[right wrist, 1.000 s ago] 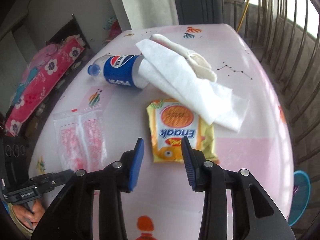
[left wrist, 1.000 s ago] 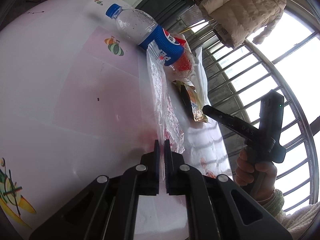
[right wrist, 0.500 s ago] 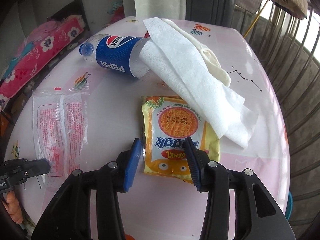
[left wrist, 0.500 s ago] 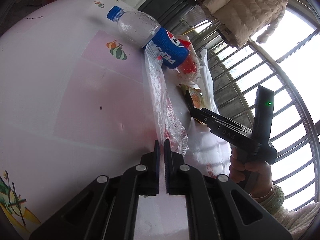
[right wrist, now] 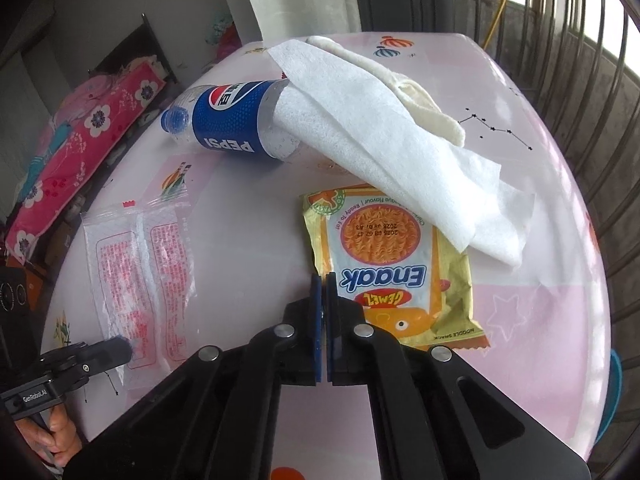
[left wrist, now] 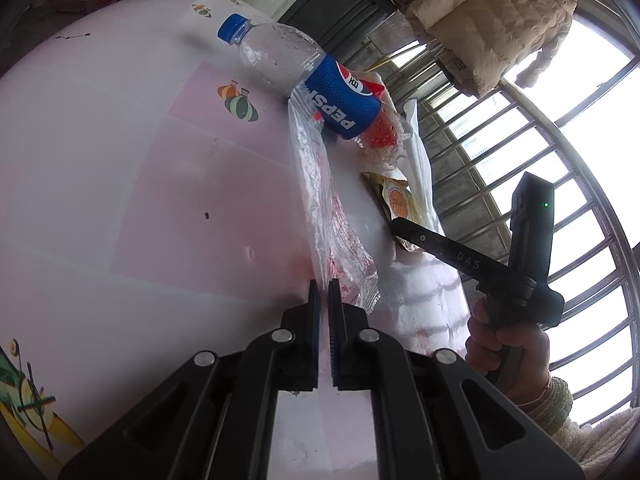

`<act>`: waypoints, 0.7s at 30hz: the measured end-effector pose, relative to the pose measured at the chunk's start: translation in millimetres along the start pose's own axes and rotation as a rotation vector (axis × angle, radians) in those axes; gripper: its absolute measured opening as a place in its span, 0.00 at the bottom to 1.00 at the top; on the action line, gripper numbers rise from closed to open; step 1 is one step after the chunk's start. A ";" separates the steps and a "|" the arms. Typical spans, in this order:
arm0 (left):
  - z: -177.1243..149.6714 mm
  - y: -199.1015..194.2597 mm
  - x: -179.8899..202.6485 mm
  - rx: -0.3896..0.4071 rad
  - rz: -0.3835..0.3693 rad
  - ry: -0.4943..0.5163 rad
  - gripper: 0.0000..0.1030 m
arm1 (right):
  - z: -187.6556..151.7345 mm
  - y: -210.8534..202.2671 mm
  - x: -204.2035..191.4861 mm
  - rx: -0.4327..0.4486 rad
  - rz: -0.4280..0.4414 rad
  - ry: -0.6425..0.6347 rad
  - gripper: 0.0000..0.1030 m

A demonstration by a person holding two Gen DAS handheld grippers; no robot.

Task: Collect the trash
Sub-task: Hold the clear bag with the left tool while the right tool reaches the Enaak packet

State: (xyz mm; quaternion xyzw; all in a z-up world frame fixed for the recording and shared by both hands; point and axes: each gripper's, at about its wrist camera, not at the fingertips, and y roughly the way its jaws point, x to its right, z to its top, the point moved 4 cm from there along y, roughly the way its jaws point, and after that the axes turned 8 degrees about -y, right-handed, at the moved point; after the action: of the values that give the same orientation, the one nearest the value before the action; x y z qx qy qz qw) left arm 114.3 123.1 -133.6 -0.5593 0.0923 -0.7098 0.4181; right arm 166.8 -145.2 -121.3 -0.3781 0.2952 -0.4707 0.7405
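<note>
So far nothing looks gathered; all the trash lies spread on the pink table [right wrist: 532, 152], and no bin or bag shows in either view. Nearest the work is the yellow Enaak noodle packet [right wrist: 388, 264], flat on the table top with its far corner tucked under the white paper towel [right wrist: 384, 136]; the right gripper [right wrist: 324, 280] has its blue-padded jaws drawn together at the packet's left edge, and appears to pinch that edge, though the grip itself is too thin to be sure of. To the left lies the clear plastic wrapper [right wrist: 140, 256] with red print; the left gripper [left wrist: 324, 292] is clamped on its near end, and in the left wrist view the film rises crumpled from between the jaws, so it seems partly lifted. Farther back the empty Pepsi bottle [right wrist: 228, 120] lies on its side, its base under the towel, with a cream cloth [right wrist: 416, 96] beyond; these are untouched. By my judgement two pieces are just being taken in hand, and the bottle, towel and cloth are left.
</note>
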 end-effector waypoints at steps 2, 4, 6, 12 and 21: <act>0.4 -0.8 -0.6 0.004 0.002 0.001 0.03 | -1.1 -1.2 0.1 -0.005 0.026 0.021 0.00; 1.4 -2.9 -0.9 0.009 0.004 0.001 0.03 | -4.9 -3.2 -1.3 -0.015 0.062 0.040 0.00; 1.9 -3.9 -1.0 0.014 0.006 0.001 0.03 | -10.7 -5.8 -5.9 -0.026 0.100 0.054 0.00; 1.5 -4.5 -1.6 0.021 0.004 -0.004 0.03 | -33.9 -18.8 -33.3 -0.063 0.178 0.021 0.00; 0.9 -3.3 -1.5 0.022 0.001 -0.001 0.03 | 2.8 -35.4 -26.2 0.075 -0.060 -0.094 0.32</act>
State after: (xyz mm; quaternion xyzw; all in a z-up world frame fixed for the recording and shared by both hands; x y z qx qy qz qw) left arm 113.5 126.6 -132.4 -0.5548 0.0844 -0.7105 0.4245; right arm 142.2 -129.9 -88.0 -0.3805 0.2307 -0.4851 0.7528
